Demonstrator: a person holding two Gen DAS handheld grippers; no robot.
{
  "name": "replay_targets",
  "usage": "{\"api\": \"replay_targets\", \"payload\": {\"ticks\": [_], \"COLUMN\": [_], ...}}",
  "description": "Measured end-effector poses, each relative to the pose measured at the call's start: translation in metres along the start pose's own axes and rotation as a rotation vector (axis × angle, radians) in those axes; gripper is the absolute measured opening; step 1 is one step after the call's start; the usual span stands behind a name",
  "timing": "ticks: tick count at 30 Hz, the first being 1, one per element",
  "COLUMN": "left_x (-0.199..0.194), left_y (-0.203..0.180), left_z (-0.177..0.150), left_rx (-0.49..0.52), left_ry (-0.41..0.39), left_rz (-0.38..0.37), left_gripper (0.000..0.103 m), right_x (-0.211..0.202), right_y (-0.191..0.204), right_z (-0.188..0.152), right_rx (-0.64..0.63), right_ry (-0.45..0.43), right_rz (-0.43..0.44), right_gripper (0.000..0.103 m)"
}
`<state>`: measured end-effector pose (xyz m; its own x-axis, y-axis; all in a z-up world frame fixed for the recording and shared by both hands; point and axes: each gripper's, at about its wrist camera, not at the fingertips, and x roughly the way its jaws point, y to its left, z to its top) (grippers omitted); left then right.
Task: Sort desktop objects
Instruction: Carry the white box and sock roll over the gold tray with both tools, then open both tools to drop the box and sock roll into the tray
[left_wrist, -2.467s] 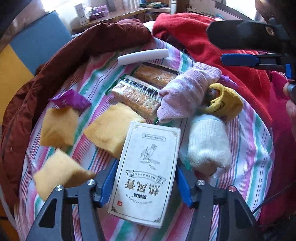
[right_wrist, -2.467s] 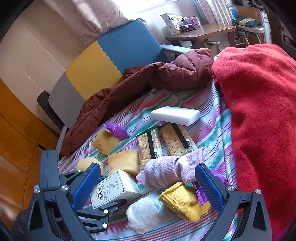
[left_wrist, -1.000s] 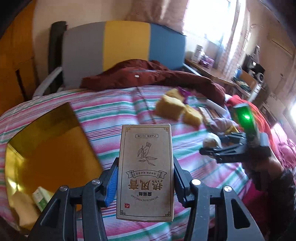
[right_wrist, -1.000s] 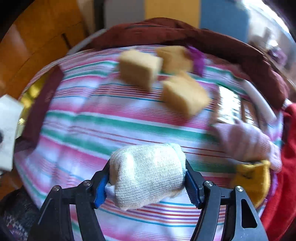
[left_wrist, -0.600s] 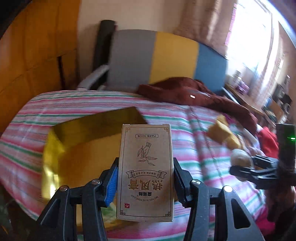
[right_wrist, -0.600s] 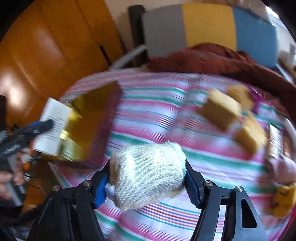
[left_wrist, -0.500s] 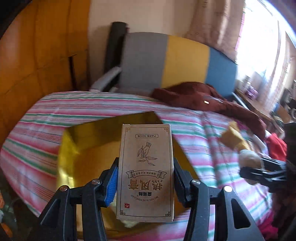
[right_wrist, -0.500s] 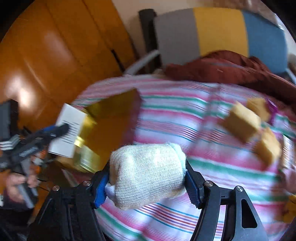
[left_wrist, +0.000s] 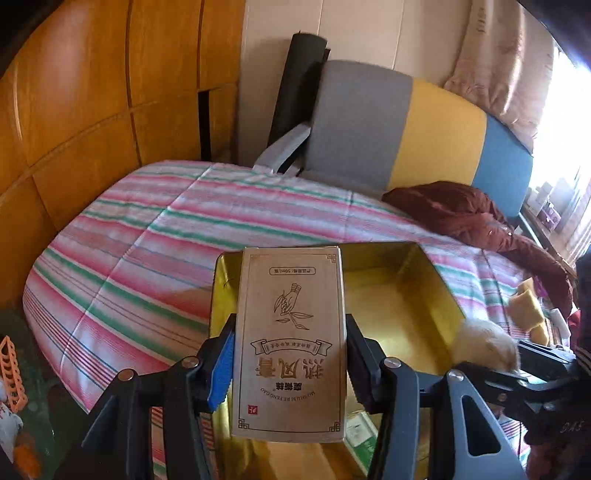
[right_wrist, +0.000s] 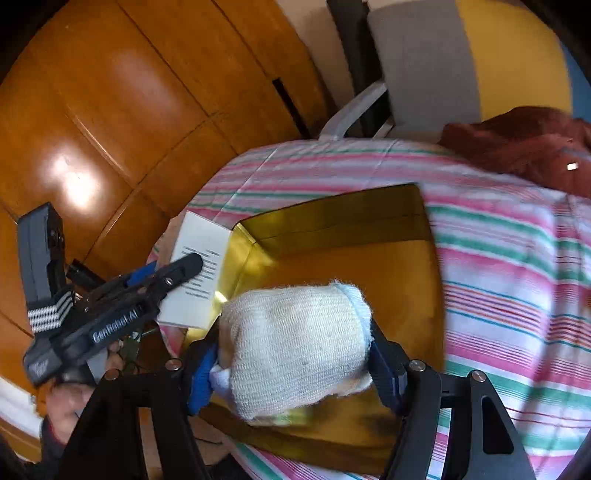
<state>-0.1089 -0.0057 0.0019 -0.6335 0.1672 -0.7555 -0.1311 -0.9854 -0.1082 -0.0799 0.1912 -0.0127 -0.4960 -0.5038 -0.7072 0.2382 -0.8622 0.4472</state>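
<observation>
one carton, one sock roll, one gold box

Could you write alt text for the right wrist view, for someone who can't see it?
The right gripper clamps a rolled white sock above an open gold box on a striped cloth. At left, the left gripper holds a small carton.

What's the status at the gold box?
Left gripper shut on tan printed carton. Right gripper shut on rolled white sock. Both over open gold box; nothing blocking.
</observation>
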Motion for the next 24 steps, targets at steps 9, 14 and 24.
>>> {"api": "replay_targets", "payload": {"ticks": [9, 14, 24], "left_x": [0.001, -0.022, -0.060], "left_y": [0.033, 0.039, -0.007], "left_z": [-0.020, -0.026, -0.029], "left_rx": [-0.082, -0.120, -0.088], "left_ry": [0.033, -0.019, -0.094], "left_rz": [0.008, 0.044, -0.001], "left_gripper": [0.063, 0.063, 0.063], "right_x": [0.050, 0.038, -0.029], "right_y": [0.004, 0.004, 0.007], "right_z": [0.004, -0.004, -0.031], "right_rx": [0.149, 0.135, -0.035], "right_ry": [0.076, 0.068, -0.055], "right_rz": [0.189, 0.177, -0.072], "right_gripper": [0.080, 0.081, 0.092]}}
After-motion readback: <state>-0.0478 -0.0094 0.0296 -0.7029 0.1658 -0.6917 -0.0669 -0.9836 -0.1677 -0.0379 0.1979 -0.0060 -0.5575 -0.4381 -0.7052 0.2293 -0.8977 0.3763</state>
